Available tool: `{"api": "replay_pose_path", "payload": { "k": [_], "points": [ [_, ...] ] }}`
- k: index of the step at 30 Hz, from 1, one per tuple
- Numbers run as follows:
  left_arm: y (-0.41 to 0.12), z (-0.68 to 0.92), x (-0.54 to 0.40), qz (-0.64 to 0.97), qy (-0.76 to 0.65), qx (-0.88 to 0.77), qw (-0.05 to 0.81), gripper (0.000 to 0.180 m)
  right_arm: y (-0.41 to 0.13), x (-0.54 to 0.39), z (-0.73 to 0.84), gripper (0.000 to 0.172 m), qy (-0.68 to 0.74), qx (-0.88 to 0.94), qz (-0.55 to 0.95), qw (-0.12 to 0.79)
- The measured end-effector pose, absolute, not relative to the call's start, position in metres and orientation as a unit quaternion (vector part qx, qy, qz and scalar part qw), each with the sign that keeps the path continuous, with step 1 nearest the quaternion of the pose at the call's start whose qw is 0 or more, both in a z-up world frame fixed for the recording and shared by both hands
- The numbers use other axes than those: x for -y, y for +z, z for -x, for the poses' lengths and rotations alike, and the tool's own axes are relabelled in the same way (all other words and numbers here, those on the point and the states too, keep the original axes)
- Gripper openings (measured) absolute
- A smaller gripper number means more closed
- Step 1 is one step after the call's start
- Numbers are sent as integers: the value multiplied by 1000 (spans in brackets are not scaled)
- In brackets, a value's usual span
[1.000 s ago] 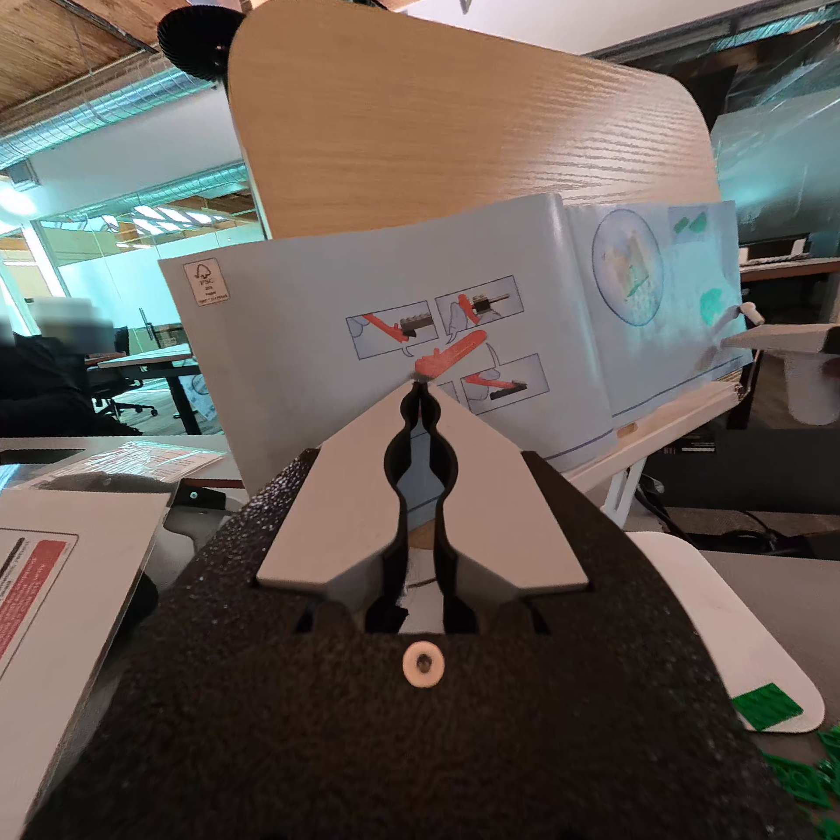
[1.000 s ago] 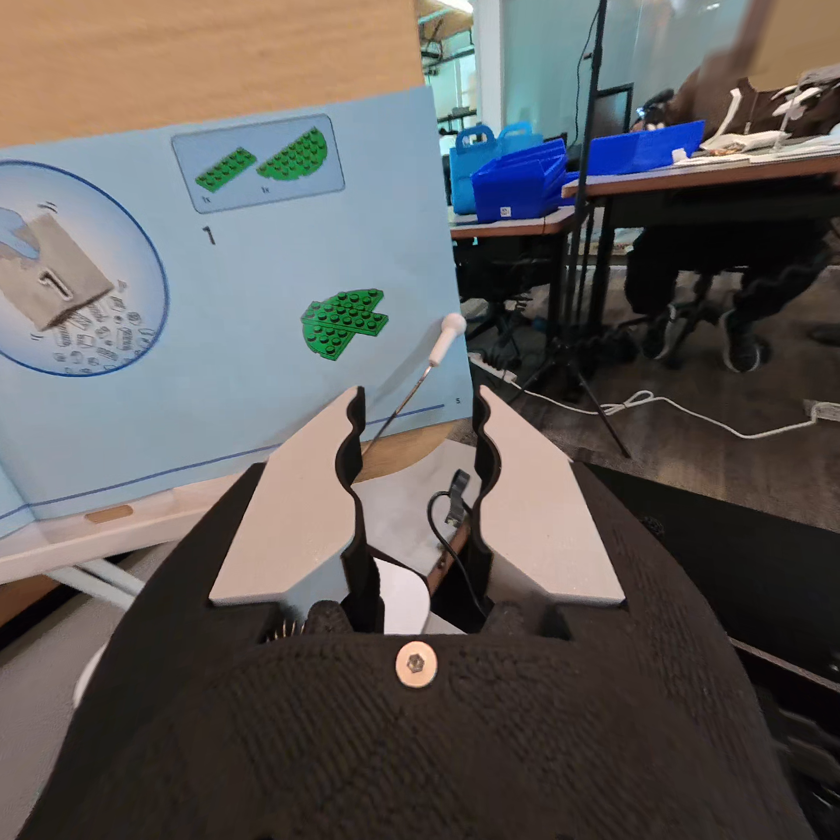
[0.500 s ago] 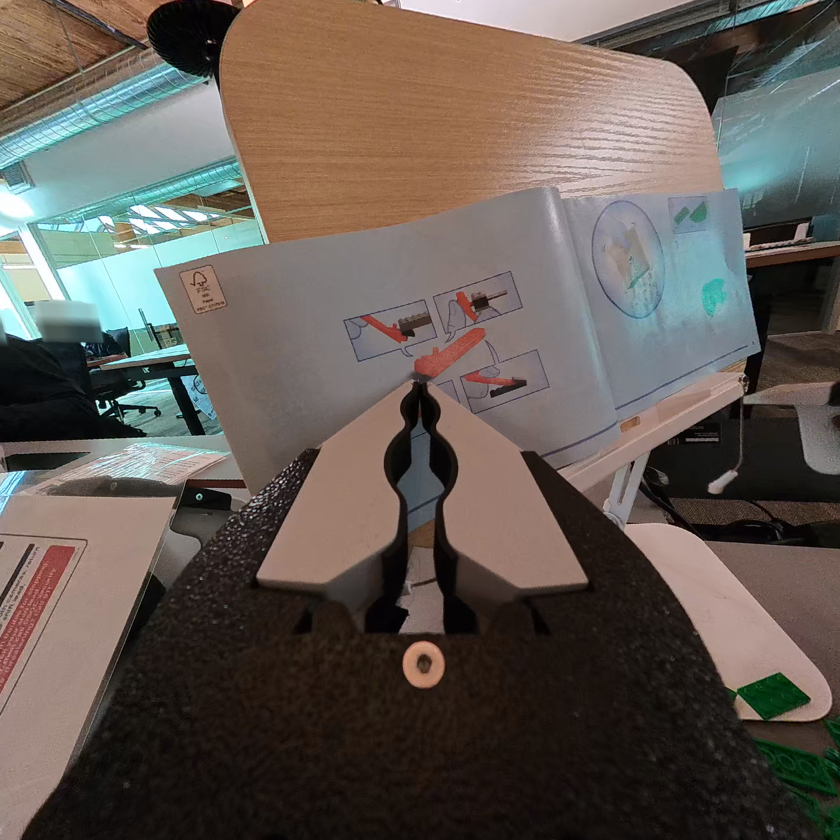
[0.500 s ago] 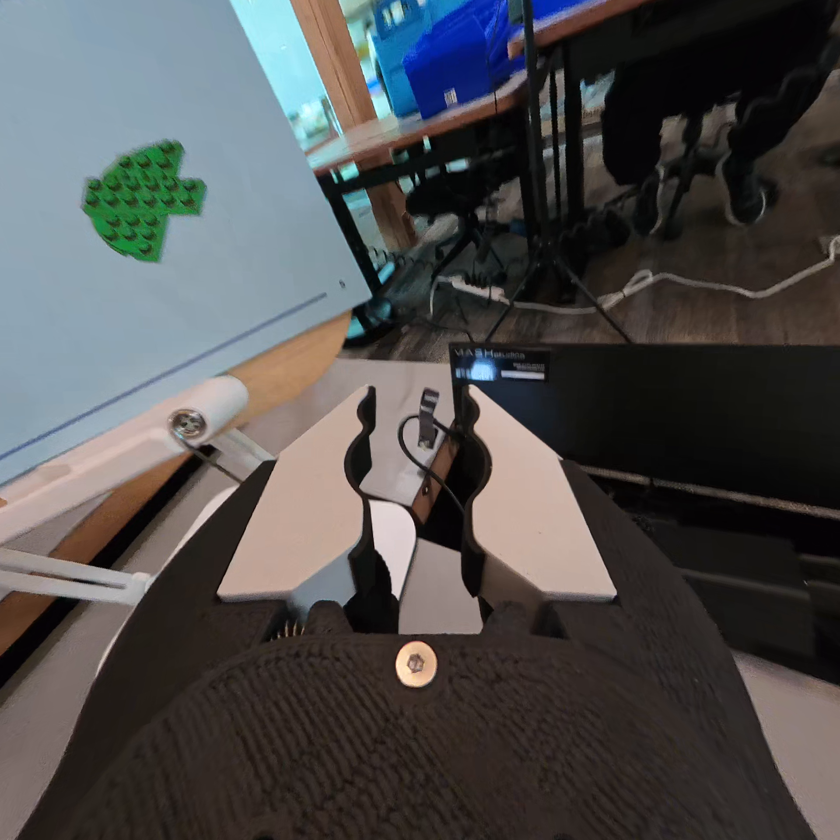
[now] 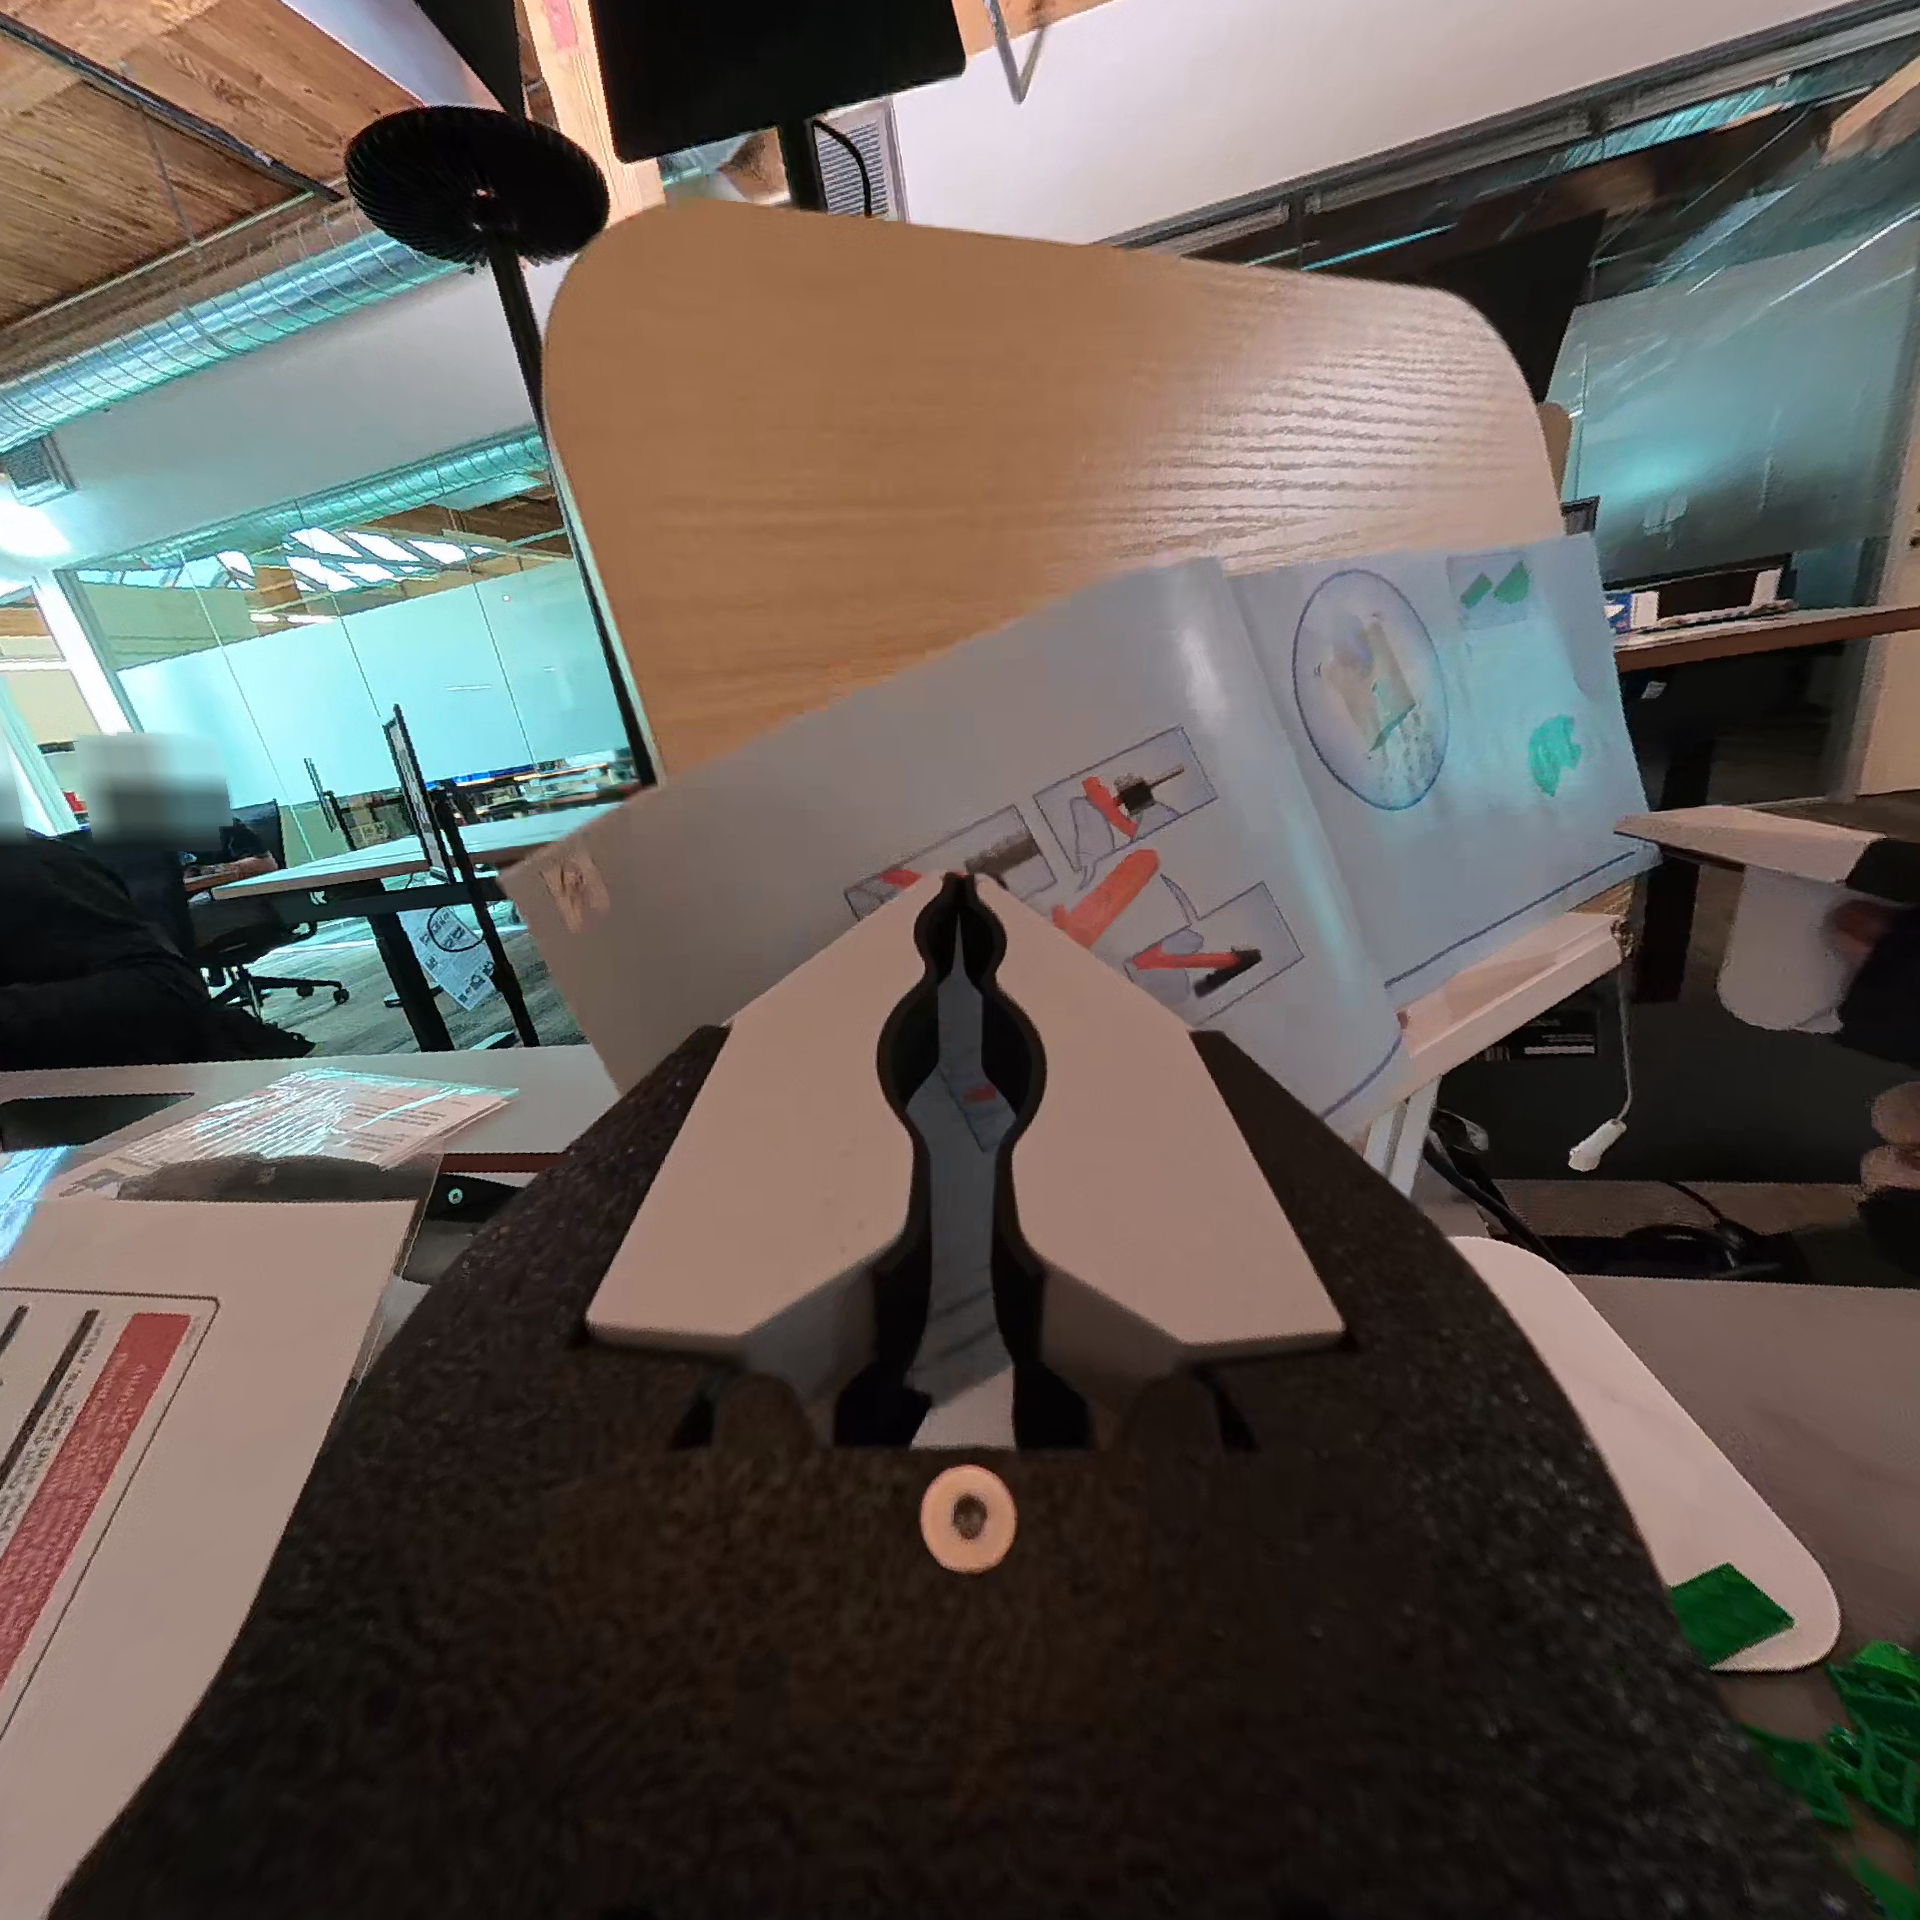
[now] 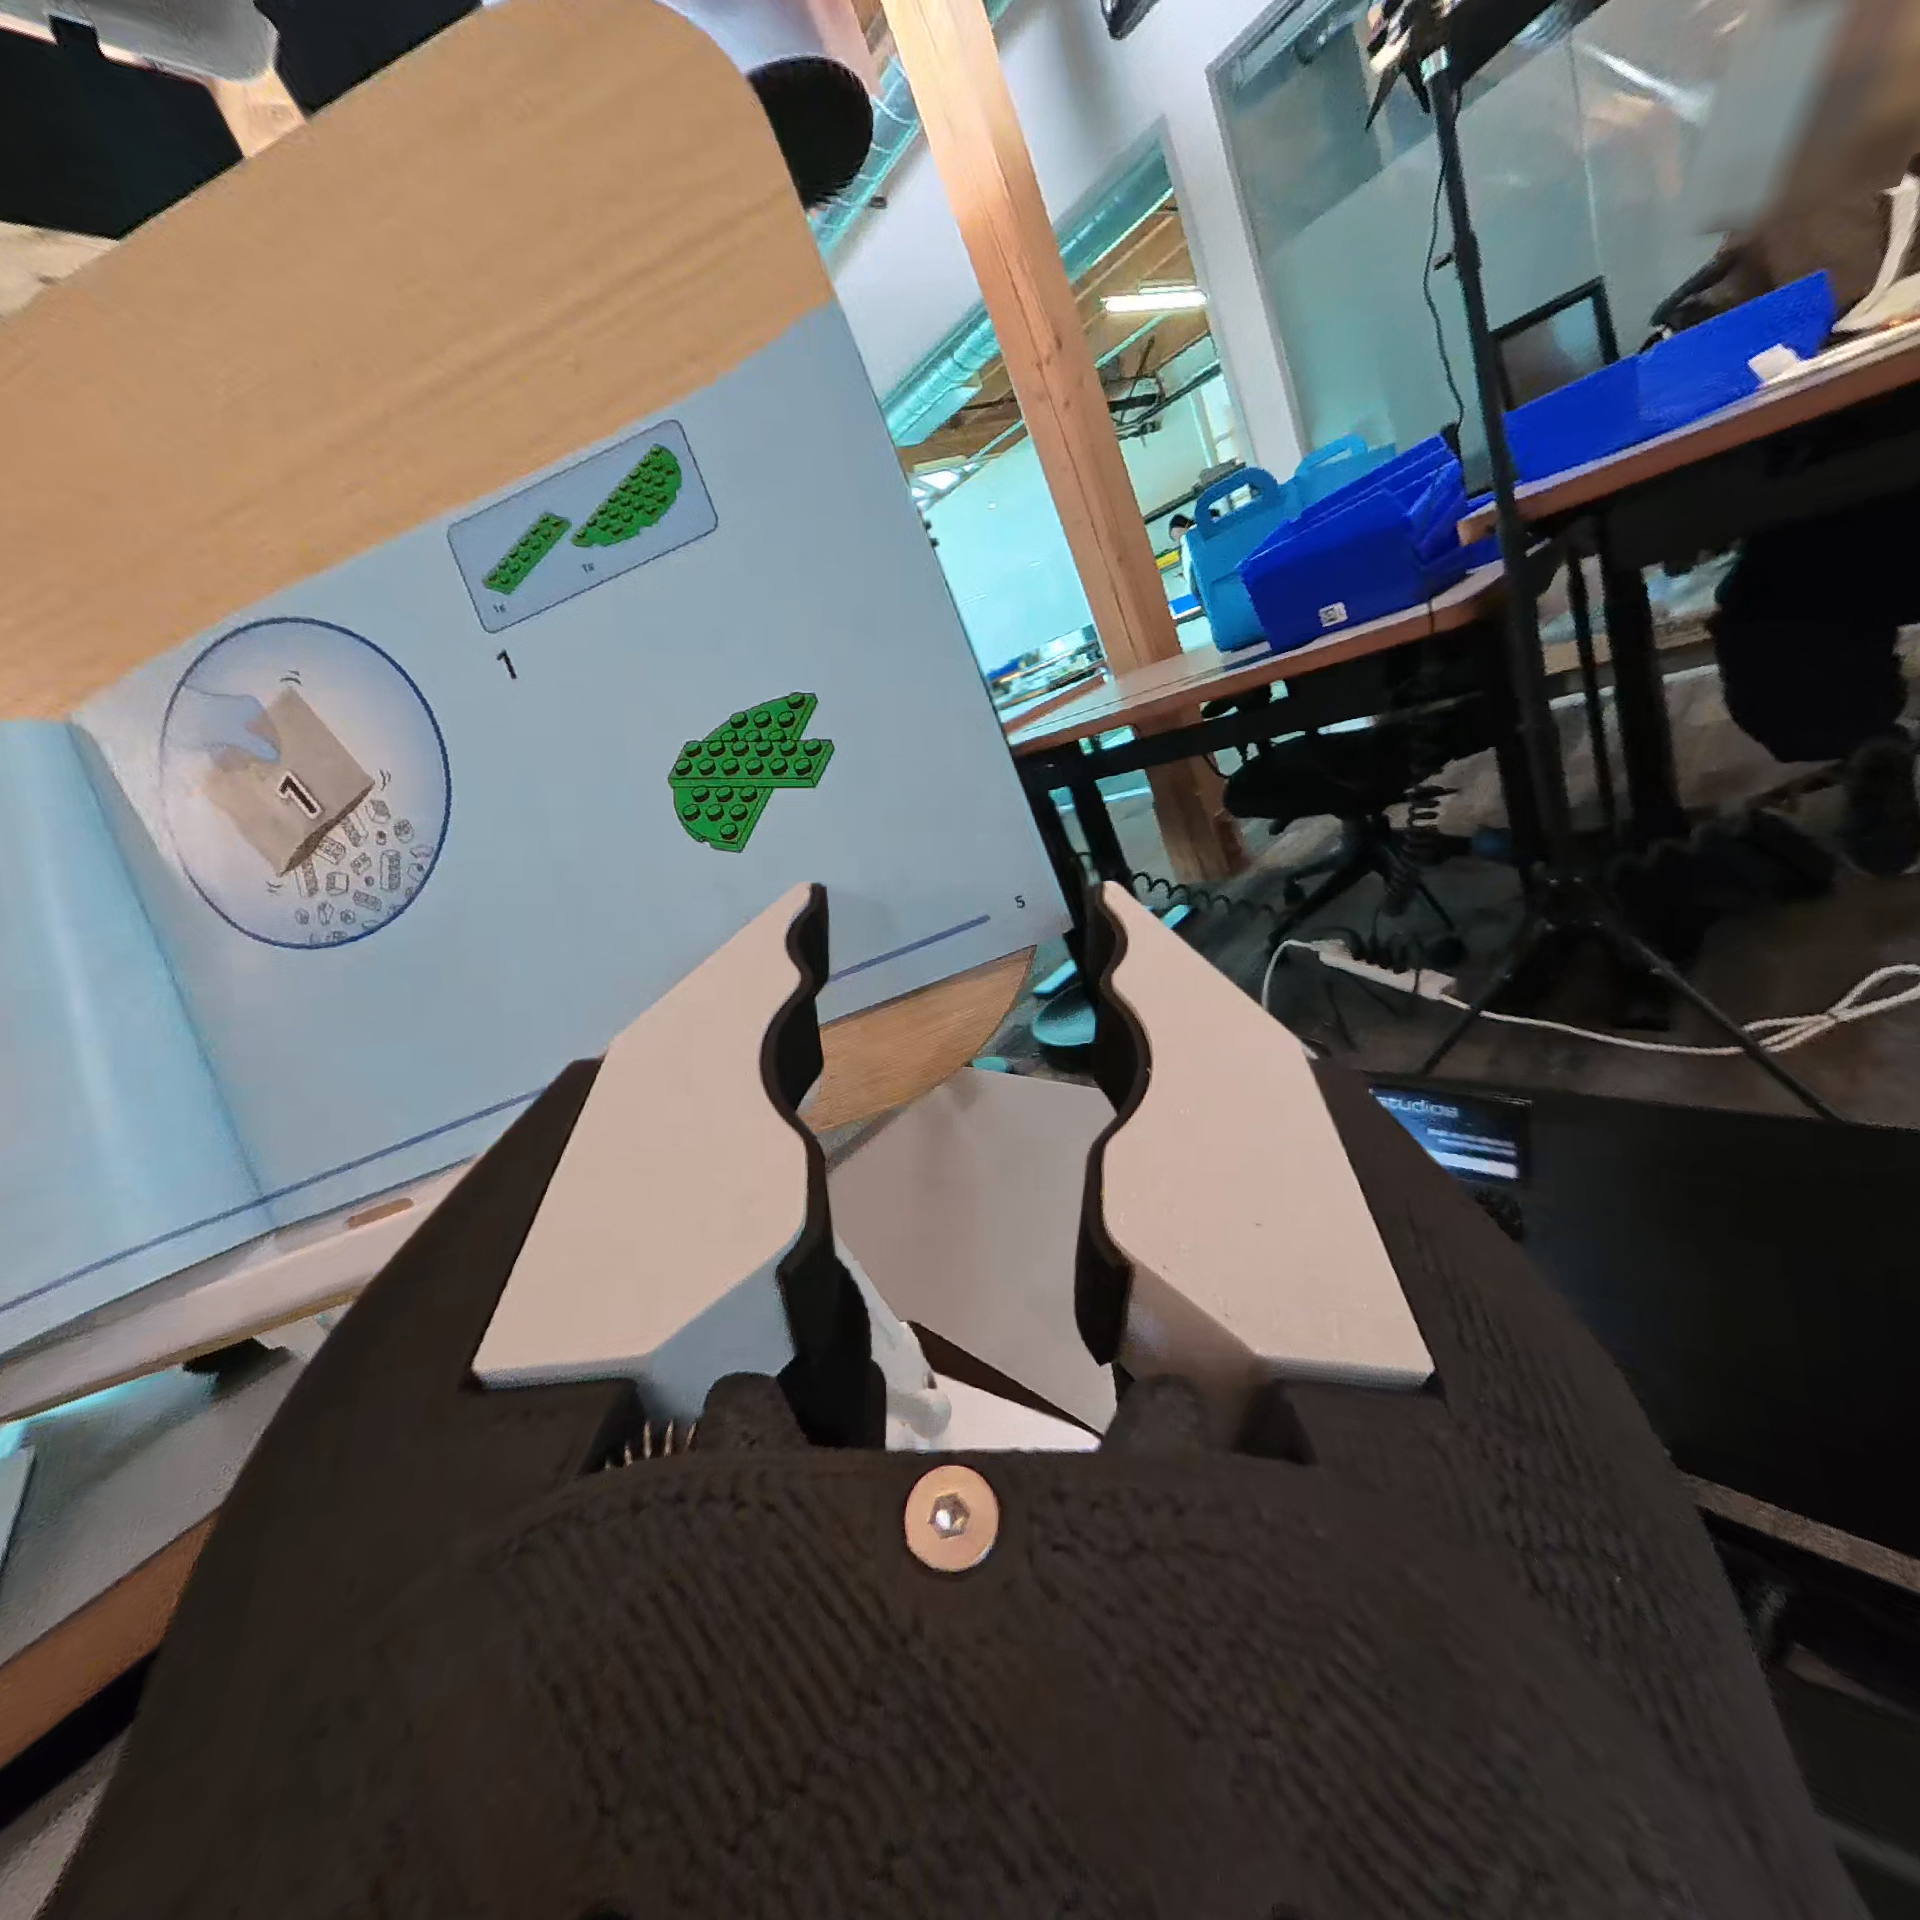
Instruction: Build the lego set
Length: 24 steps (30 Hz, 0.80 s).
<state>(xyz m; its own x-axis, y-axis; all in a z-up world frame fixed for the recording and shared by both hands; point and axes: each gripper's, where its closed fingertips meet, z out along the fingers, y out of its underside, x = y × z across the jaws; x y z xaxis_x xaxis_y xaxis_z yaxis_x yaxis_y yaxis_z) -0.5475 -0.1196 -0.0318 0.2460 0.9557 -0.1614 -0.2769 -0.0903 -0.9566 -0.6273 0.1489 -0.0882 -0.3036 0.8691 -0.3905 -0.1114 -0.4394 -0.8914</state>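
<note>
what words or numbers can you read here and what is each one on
I will not quote writing; these things bear it:
Booklet: printed numerals on its right page.
Blue bin: small white label.
Black box: lit label, blurred.
White sheet: red-barred print, blurred.

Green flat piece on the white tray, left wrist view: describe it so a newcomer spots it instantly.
Start from the wooden board propping up the open blue instruction booklet, then drop to the white tray low on the right. The green flat piece lies on the tray's near corner. Unlike the heap of loose green pieces beside it, it lies alone on white.
</note>
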Motion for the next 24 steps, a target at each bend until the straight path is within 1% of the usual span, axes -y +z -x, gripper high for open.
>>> {"api": "replay_pose_path", "payload": {
  "k": [2, 4, 7, 11, 13, 17, 21, 24],
  "points": [
    [-28, 545, 117, 524, 522, 318, 593, 0, -91, -148, 631, 53, 708, 400, 479, 330],
    [-25, 541, 112, 528, 524, 306, 594, 0, -94, -147, 633, 53, 712, 407, 480, 311],
    [-18, 532, 96, 539, 512, 268, 613, 0, -95, -148, 630, 41, 708, 415, 474, 319],
    [-18, 506, 48, 605, 421, 158, 657, 0, -93, -153, 622, 28, 696, 419, 461, 356],
    [-27, 505, 37, 637, 395, 155, 643, 0, -93, -154, 619, 26, 689, 426, 455, 371],
    [-34, 507, 32, 656, 396, 154, 624, 0, -93, -156, 614, 22, 657, 442, 441, 423],
    [-36, 508, 31, 659, 389, 158, 624, 0, -87, -156, 608, 8, 613, 456, 413, 495],
    [-39, 509, 32, 663, 376, 167, 626, 0, -83, -151, 602, 3, 589, 466, 388, 533]
  ]
}}
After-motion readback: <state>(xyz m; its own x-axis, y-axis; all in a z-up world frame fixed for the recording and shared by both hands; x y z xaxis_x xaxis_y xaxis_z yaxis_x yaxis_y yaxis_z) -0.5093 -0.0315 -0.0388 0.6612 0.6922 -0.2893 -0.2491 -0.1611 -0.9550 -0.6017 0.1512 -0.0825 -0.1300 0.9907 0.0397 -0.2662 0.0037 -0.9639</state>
